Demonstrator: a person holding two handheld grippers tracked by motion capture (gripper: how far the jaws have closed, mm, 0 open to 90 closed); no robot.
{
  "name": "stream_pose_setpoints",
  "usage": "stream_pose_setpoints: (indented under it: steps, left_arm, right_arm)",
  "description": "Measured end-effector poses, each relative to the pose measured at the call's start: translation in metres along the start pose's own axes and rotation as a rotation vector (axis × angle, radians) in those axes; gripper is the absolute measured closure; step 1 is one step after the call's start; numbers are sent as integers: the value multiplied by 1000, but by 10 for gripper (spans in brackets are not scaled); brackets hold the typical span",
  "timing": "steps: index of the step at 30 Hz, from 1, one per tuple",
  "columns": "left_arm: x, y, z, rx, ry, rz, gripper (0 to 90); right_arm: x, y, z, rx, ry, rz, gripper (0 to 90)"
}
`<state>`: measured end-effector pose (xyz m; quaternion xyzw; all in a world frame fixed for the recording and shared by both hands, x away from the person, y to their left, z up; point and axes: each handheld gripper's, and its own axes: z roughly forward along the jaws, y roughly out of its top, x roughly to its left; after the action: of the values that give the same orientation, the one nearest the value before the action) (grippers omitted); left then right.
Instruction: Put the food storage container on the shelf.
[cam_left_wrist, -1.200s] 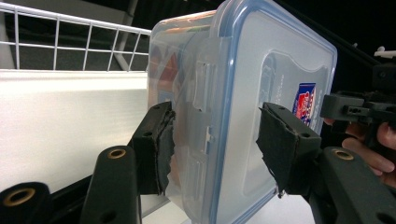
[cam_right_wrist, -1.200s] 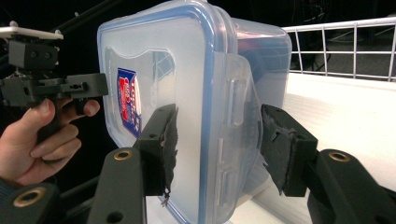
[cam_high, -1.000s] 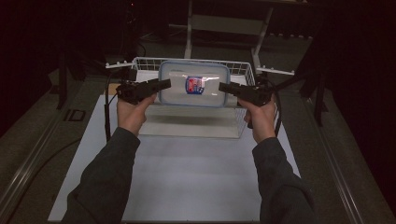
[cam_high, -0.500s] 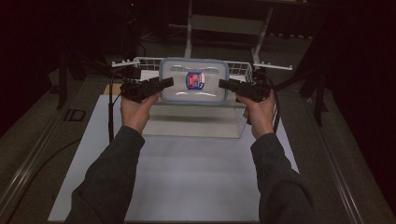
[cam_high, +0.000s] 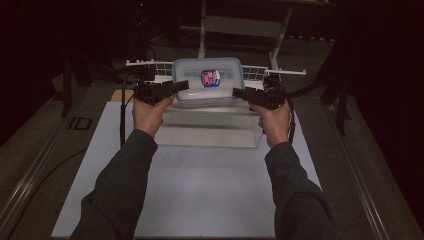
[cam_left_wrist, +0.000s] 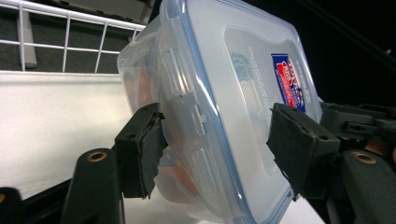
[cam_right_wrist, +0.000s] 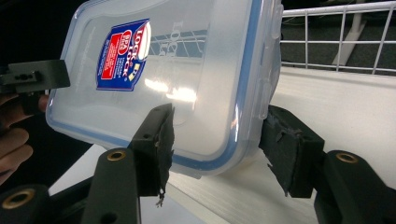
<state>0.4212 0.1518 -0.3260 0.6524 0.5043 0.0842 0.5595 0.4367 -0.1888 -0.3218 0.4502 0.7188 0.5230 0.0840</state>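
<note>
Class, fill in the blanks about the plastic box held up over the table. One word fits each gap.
1. The lid of the container is edged with a ____ seal.
2. The red and blue sticker is stuck on the container's ____.
3. The white rack behind the container is made of ____.
4. Through the clear wall, something ____ in colour shows inside.

Missing words: blue; lid; wire; orange
</note>
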Motion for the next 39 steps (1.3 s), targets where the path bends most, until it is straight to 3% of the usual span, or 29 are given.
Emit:
stream_pose_setpoints:
  steps: [7, 12, 15, 17, 20, 21, 22, 25, 30, 31, 32, 39]
  left_arm:
    - [-1, 6, 5, 1, 24, 28, 307]
    - [-5, 9, 8, -13, 101, 70, 302]
    - [-7, 9, 8, -14, 135, 87, 303]
    - [-8, 8, 8, -11, 166, 111, 309]
    - [-7, 7, 6, -14, 169, 113, 318]
    - [-7, 7, 4, -17, 175, 120, 318]
    - [-7, 7, 3, -18, 176, 122, 323]
    - [-7, 6, -1, -18, 166, 131, 330]
    - [-15, 3, -15, -20, 149, 204, 344]
    - [-15, 3, -15, -20, 149, 204, 345]
    - [-20, 1, -24, -17, 150, 250, 349]
    - [-29, -15, -58, -18, 92, 346, 363]
  right_arm:
    - [0, -1, 0, -5, 2, 10, 468]
    - [0, -2, -2, -25, 15, 49, 451]
    - [0, -1, -4, -52, -5, 38, 461]
    - [1, 0, -6, -73, -23, 20, 422]
    - [2, 0, -7, -58, -64, -42, 404]
    - [2, 0, -7, -58, -64, -42, 404]
    - [3, -1, -10, -56, -86, -77, 410]
    - [4, -2, -12, -50, -97, -102, 409]
    - [11, -2, -23, -27, -98, -191, 409]
    - [11, -2, -23, -27, -98, -191, 409]
    - [16, -4, -30, -14, -84, -234, 408]
    - [19, -22, -55, 2, -55, -304, 399]
